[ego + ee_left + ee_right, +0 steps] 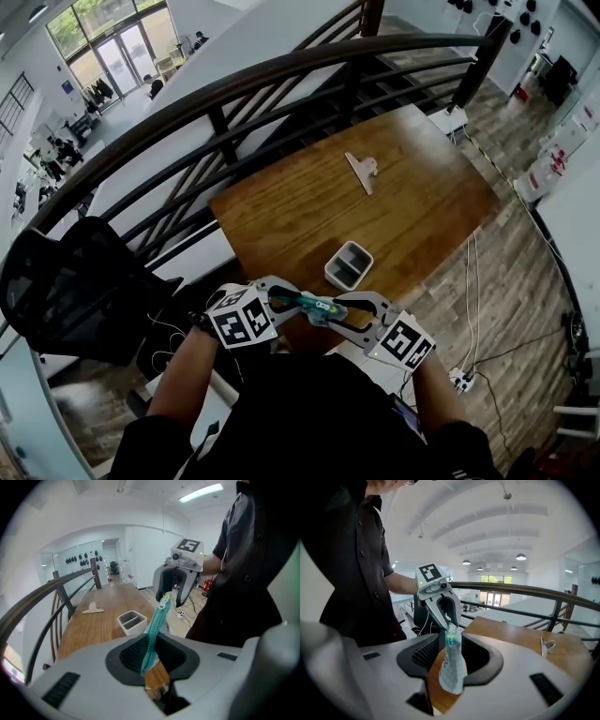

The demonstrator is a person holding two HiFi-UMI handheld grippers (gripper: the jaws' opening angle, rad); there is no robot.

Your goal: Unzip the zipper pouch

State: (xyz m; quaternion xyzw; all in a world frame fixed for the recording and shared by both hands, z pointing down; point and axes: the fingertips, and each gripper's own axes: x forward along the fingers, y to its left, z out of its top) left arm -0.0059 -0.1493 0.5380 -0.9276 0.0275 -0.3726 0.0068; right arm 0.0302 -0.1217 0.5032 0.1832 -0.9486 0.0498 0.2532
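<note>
A teal zipper pouch [315, 306] hangs in the air between my two grippers, over the near edge of the wooden table [394, 216]. My left gripper [283, 300] is shut on one end of it; in the left gripper view the teal zipper strip [154, 623] runs up from between the jaws [152, 657]. In the right gripper view the pouch [452, 667] dangles between my right gripper's [452, 656] jaws, which stand open with a gap on both sides. The left gripper [449, 617] pinches the pouch's top there. The right gripper [343, 311] faces the left one.
A grey two-compartment tray [349, 264] sits near the table's front edge, and a large clip [362, 172] lies farther back. A dark curved railing [281, 84] runs behind the table. A black chair [75, 291] stands at the left; cables [469, 356] lie on the floor at the right.
</note>
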